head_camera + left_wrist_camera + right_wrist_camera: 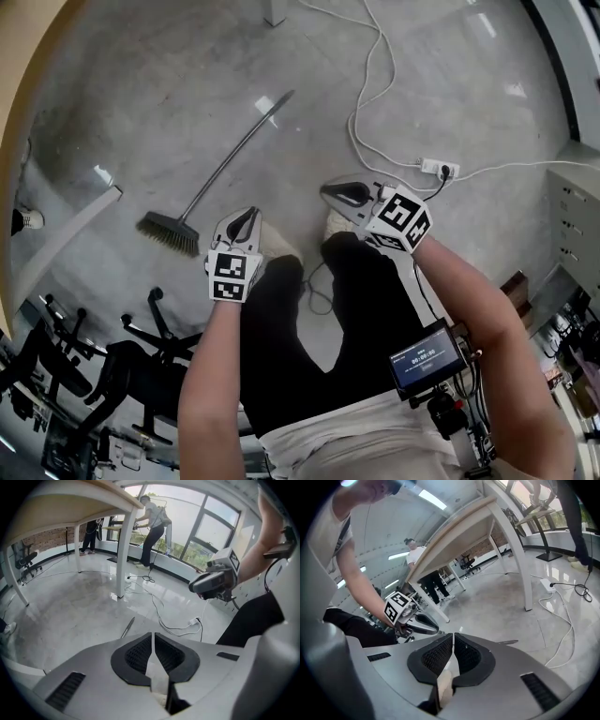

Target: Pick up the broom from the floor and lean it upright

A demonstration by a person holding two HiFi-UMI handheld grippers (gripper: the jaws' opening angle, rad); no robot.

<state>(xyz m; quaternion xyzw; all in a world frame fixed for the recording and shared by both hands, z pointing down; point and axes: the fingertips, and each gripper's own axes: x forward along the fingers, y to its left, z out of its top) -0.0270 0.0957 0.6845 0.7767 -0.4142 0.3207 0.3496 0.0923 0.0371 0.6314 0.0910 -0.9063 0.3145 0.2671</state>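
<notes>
The broom [171,233] lies flat on the grey floor, its bristle head nearest me and its grey handle [239,150] running away to the upper right. My left gripper [246,221] hovers just right of the bristle head, its jaws shut with nothing between them. My right gripper [341,193] hangs farther right, over my shoes, also shut and empty. The left gripper view shows the handle's tip [128,627] past my shut left gripper [153,644], with the right gripper [213,581] beyond. From my right gripper [453,646] the left gripper [423,624] shows, and the broom handle [508,642].
A white power strip [437,169] with looping white cables [367,89] lies on the floor ahead right. Black office chairs [141,356] stand at lower left, a table leg [67,239] at left, a grey cabinet [574,217] at right. Other people stand by desks and windows.
</notes>
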